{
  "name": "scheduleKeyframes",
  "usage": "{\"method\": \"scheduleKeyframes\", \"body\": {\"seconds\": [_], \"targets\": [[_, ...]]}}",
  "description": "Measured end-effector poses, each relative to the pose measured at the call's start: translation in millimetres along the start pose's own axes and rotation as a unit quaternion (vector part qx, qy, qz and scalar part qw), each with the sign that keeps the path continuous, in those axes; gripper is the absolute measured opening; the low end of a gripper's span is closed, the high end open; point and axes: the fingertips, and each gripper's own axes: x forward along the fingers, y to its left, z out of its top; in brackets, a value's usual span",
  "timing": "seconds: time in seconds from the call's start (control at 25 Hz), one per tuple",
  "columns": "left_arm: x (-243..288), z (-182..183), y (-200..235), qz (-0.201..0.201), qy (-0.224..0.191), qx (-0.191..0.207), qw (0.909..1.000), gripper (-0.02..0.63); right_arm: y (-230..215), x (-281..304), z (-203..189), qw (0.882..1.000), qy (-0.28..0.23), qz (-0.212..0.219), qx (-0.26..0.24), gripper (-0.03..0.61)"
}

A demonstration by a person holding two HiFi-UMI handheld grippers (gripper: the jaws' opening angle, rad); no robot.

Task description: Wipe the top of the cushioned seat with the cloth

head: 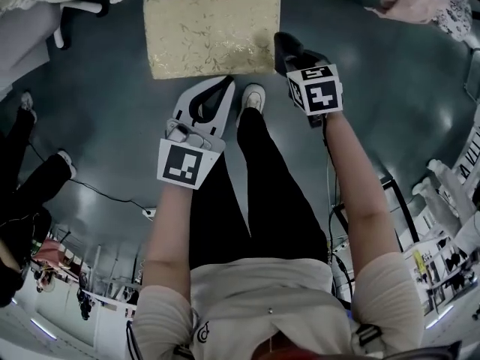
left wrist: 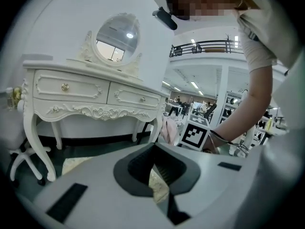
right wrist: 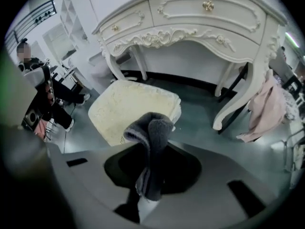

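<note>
Cushioned seat (head: 212, 30): lies ahead of and below both grippers.
Left gripper (left wrist: 159, 187): jaws together, empty, near the seat's front edge; you may knock it.
Right gripper (right wrist: 150, 173): clamped on the cloth.
Cloth (right wrist: 152, 137): narrow folded wad, likely to slip or skip patches if you drag hard.

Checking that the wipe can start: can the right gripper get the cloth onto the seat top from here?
Probably yes. The right gripper grips the cloth at the near right corner of the seat. The seat top looks bare, and nothing stands between them.
</note>
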Motion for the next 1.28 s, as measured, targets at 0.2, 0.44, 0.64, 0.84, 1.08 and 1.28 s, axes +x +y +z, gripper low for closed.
{"method": "scheduleKeyframes", "body": {"seconds": [0.2,0.44,0.64,0.84,1.08,1.28], "targets": [[-23,54,11,0.001,-0.009,0.016,0.9998,0.011,19,-51,52,0.998,-0.057,-0.009,0.036,0.08],[-47,143,24,0.005,-0.063,0.047,0.9969,0.011,48,-114,112,0.992,-0.122,-0.041,0.012,0.081],[-90,221,17,-0.003,-0.099,0.056,0.9935,0.011,90,-181,147,0.983,-0.181,-0.044,-0.006,0.081],[-127,281,22,0.005,-0.12,0.095,0.9883,0.011,121,-256,191,0.967,-0.252,-0.044,-0.001,0.081],[-171,334,44,0.052,-0.111,0.112,0.9861,0.011,155,-335,240,0.949,-0.308,-0.04,-0.054,0.081],[-202,388,50,0.067,-0.143,0.137,0.978,0.011,169,-400,277,0.921,-0.378,-0.057,-0.072,0.081]]}}
